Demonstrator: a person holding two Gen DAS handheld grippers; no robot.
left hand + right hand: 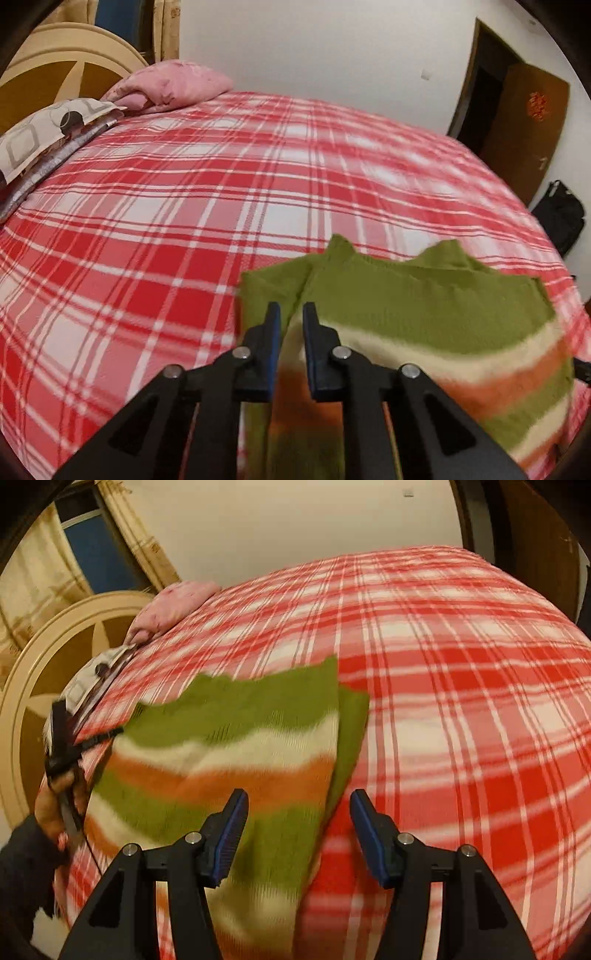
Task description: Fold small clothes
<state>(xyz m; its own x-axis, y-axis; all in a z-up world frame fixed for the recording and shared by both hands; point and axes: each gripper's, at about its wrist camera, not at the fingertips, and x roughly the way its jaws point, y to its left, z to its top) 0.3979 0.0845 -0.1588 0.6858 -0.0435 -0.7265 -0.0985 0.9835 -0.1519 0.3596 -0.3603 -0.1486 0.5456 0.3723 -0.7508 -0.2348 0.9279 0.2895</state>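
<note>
Striped garment [229,746] lies under left hand-held gripper [291,314].

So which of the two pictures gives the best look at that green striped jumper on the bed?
The right wrist view: the striped jumper shows nearly whole there, with its green top, cream and orange bands and folded side. In the left wrist view the left gripper covers part of the jumper, and its lower end runs out of frame.
</note>
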